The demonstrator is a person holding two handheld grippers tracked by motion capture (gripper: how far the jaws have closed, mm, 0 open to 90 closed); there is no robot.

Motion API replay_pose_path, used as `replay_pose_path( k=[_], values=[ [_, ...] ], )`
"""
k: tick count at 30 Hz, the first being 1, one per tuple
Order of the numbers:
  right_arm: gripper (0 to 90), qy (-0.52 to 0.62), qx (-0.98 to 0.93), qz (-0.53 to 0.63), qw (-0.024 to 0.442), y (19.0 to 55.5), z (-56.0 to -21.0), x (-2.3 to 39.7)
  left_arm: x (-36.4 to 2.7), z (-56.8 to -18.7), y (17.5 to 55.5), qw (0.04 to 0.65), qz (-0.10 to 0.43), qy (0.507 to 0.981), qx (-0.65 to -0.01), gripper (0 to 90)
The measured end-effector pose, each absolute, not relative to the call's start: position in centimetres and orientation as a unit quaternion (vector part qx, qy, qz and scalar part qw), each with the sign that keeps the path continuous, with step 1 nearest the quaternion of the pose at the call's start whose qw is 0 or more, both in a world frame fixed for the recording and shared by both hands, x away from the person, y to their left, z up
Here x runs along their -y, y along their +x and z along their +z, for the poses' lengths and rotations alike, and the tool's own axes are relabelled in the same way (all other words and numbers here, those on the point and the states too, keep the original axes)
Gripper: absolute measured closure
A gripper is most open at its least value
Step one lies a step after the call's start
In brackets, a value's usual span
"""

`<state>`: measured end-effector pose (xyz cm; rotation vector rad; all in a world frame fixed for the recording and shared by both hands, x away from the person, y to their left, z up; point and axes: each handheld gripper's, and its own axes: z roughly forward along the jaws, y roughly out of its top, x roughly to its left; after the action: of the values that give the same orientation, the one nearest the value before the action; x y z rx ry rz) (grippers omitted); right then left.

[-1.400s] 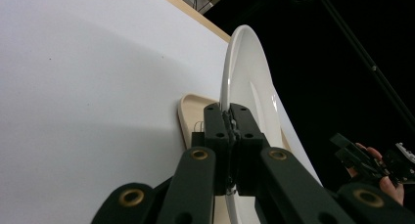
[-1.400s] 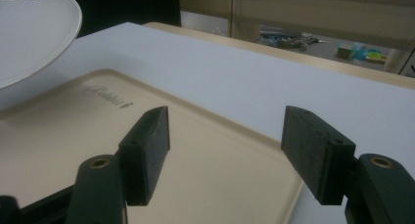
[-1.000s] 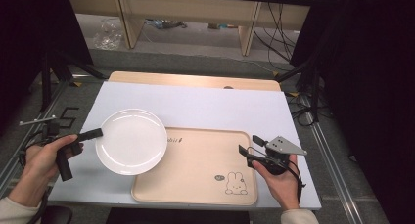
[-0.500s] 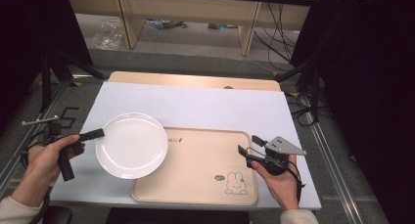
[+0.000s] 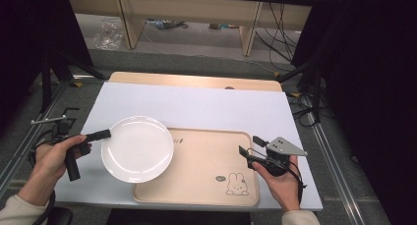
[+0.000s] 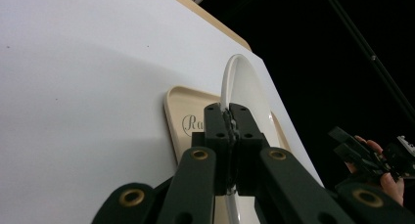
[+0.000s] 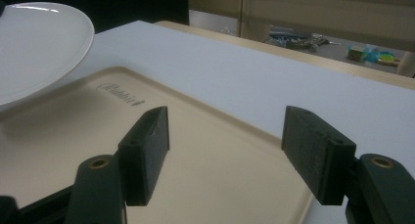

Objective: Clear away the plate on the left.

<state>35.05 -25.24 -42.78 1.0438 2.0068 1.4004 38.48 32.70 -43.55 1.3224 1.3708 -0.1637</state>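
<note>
Dark room, shelving behind; white sheet (image 5: 196,107) covers the desk. Beige tray (image 5: 206,166) sits along the desk's near edge, rabbit print at its near right corner. Left gripper (image 5: 104,134) is clenched on the left rim of the white plate (image 5: 137,149), which overhangs the tray's left edge; in the left gripper view the jaws pinch the thin rim, likely so the plate can be carried over and set flat into the tray. Right gripper (image 5: 250,151) hovers over the tray's right edge, jaws apart, nothing between them, probably waiting or ready to steady the tray. Against the earlier frames, the plate has crept slightly toward the tray; right hand unchanged.
</note>
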Motion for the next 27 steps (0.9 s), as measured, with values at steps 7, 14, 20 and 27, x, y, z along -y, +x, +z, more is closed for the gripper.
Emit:
replay_pose_path(
  k=[7,14,20,27],
  values=[
    [35.5,0.380,-0.733,0.513,0.235,35.1,-42.8,25.3,-32.2,-43.6,38.7,0.574,-0.076,0.567,-0.585,87.5],
    [35.5,0.379,-0.733,0.514,0.234,35.1,-42.8,25.2,-31.9,-43.6,38.8,0.574,-0.077,0.569,-0.584,87.5],
    [34.8,0.378,-0.733,0.515,0.232,35.1,-42.8,25.2,-31.7,-43.7,38.9,0.573,-0.079,0.571,-0.582,87.5],
    [34.6,0.379,-0.734,0.515,0.231,35.1,-42.8,25.2,-31.4,-43.6,39.0,0.572,-0.082,0.573,-0.581,87.5]
  ],
)
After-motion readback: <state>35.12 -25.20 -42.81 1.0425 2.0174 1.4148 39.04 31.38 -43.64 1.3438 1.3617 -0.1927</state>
